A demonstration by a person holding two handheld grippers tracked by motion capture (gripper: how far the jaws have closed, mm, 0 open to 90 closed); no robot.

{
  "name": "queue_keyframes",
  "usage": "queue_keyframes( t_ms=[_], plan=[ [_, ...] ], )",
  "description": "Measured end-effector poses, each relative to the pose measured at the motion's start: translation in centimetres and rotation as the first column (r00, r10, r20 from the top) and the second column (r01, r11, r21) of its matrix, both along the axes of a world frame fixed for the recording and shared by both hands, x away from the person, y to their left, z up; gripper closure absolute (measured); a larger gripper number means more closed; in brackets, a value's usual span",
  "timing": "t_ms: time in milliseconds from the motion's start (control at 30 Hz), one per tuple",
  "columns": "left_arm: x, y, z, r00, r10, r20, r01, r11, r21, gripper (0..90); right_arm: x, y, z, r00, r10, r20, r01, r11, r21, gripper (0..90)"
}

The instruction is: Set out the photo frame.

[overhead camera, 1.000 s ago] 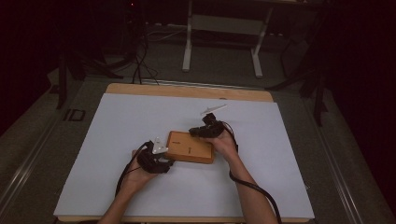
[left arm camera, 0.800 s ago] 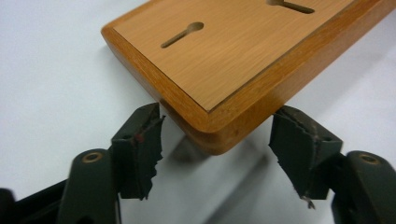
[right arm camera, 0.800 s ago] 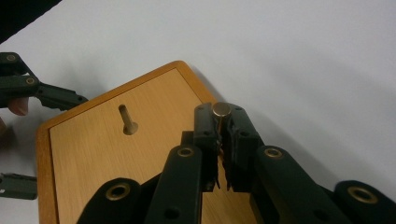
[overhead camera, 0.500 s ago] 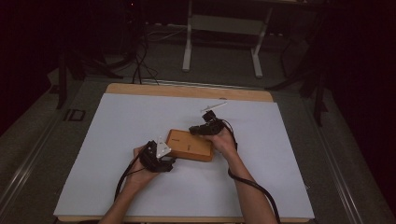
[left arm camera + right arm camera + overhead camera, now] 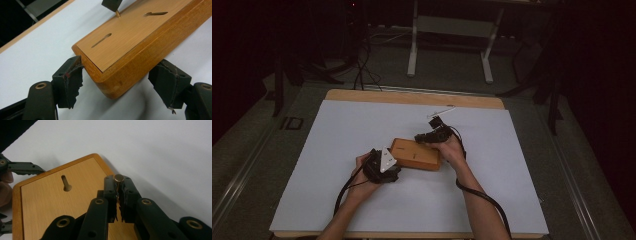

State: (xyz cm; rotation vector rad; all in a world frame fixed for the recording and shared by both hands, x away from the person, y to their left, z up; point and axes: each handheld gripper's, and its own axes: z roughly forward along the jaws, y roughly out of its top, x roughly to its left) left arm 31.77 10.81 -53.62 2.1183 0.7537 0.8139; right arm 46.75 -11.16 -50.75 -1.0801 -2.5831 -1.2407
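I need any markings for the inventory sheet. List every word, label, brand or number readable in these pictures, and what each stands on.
None can be read.
Wooden box: bare wood with two keyhole slots, no lettering.
Dark mark on the wooden box's top in the high view: too small and blurred to read.
White table cover: blank.

Our left gripper (image 5: 117, 86): fingers (image 5: 68, 83) spread, flanking the block's corner.
Wooden block (image 5: 130, 47): centre frame, on our white desk (image 5: 37, 50).
Brass pin (image 5: 117, 13): top centre.

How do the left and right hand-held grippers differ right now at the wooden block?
The left hand-held gripper has jaws wide open, straddling the wooden block's corner; whether a pad touches it is unclear. The right hand-held gripper is shut on a small brass pin above the block's top face. Left sits low, right works from above. Both have black jaws.
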Motion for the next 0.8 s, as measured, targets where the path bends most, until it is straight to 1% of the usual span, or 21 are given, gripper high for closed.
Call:
queue_keyframes(
  t_ms=[33, 67, 100, 200, 233, 333, 400, 433, 467, 500, 600, 633, 667, 700, 733, 767, 800],
  plan=[
    [-0.06, -0.08, 0.05, 0.9999, -0.001, 0.01, 0.001, 1.0, 0.004, 28.3, 0.01, 0.12, 0.12, 1.0, -0.001, 0.003, 0.001, 1.0, -0.013, 84.3],
    [-0.06, -0.08, 0.05, 0.9999, -0.001, 0.01, 0.001, 1.0, 0.004, 28.5, 0.01, 0.12, 0.12, 1.0, -0.001, 0.003, 0.001, 1.0, -0.013, 84.3],
    [-0.09, -0.19, 0.06, 0.9997, -0.004, 0.024, 0.004, 1.0, 0.009, 28.6, 0.03, 0.18, 0.2, 1.0, -0.001, 0.005, 0.001, 1.0, -0.022, 84.3],
    [-0.08, -0.26, 0.09, 0.9996, -0.003, 0.028, 0.003, 0.9999, 0.01, 28.8, 0.09, 0.23, 0.25, 1.0, -0.005, 0.002, 0.005, 1.0, -0.026, 84.1],
    [-0.09, -0.27, 0.1, 0.9995, -0.003, 0.031, 0.003, 0.9999, 0.009, 29.8, 0.04, 0.3, 0.35, 0.9999, -0.004, 0.01, 0.005, 0.999, -0.039, 83.7],
    [-0.11, -0.3, 0.1, 0.9994, -0.005, 0.035, 0.005, 0.9999, 0.009, 30.6, -0.03, 0.36, 0.42, 0.9998, -0.004, 0.019, 0.005, 0.999, -0.052, 83.2],
    [-0.13, -0.35, 0.12, 0.9994, -0.007, 0.035, 0.006, 0.9999, 0.009, 31.6, -0.16, 0.54, 0.43, 0.9994, 0.002, 0.035, 0.001, 0.996, -0.087, 82.2],
    [-0.11, -0.34, 0.17, 0.9995, -0.007, 0.03, 0.007, 1.0, -0.001, 32.0, -0.23, 0.64, 0.36, 0.9993, 0.007, 0.037, -0.003, 0.995, -0.1, 82.0],
    [-0.1, -0.31, 0.29, 0.9997, -0.007, 0.025, 0.007, 1.0, -0.005, 32.0, -0.23, 0.64, 0.36, 0.9993, 0.007, 0.037, -0.003, 0.995, -0.1, 82.0],
    [-0.12, -0.37, 0.31, 0.9995, -0.004, 0.032, 0.004, 1.0, 0.005, 32.9, -0.31, 0.72, 0.29, 0.999, 0.009, 0.044, -0.004, 0.993, -0.118, 81.9],
    [-0.14, -0.41, 0.3, 0.9994, -0.006, 0.033, 0.006, 1.0, 0.004, 33.5, -0.3, 0.68, 0.31, 0.9989, 0.006, 0.047, 0.0, 0.992, -0.123, 81.6],
    [-0.15, -0.44, 0.35, 0.9992, -0.008, 0.038, 0.008, 1.0, -0.001, 34.5, -0.31, 0.61, 0.4, 0.9987, 0.006, 0.05, 0.001, 0.992, -0.129, 77.1],
    [-0.15, -0.44, 0.35, 0.9992, -0.008, 0.038, 0.008, 1.0, -0.001, 34.9, -0.31, 0.61, 0.4, 0.9987, 0.006, 0.05, 0.001, 0.992, -0.129, 77.1],
    [-0.14, -0.43, 0.39, 0.9992, -0.011, 0.039, 0.011, 0.9999, -0.003, 35.5, -0.38, 0.53, 0.6, 0.9983, 0.005, 0.057, 0.002, 0.991, -0.134, 73.3],
    [-0.14, -0.42, 0.44, 0.9992, -0.014, 0.038, 0.014, 0.9999, -0.006, 35.5, -0.38, 0.53, 0.6, 0.9983, 0.005, 0.057, 0.002, 0.991, -0.134, 73.3],
    [-0.14, -0.43, 0.48, 0.9992, -0.016, 0.037, 0.016, 0.9998, -0.01, 36.4, -0.61, 0.48, 0.94, 0.9973, 0.01, 0.073, 0.001, 0.989, -0.147, 70.2],
    [-0.14, -0.45, 0.5, 0.9992, -0.017, 0.038, 0.017, 0.9998, -0.014, 36.9, -0.71, 0.51, 1.04, 0.9967, 0.017, 0.08, -0.005, 0.988, -0.156, 68.8]
  ],
)
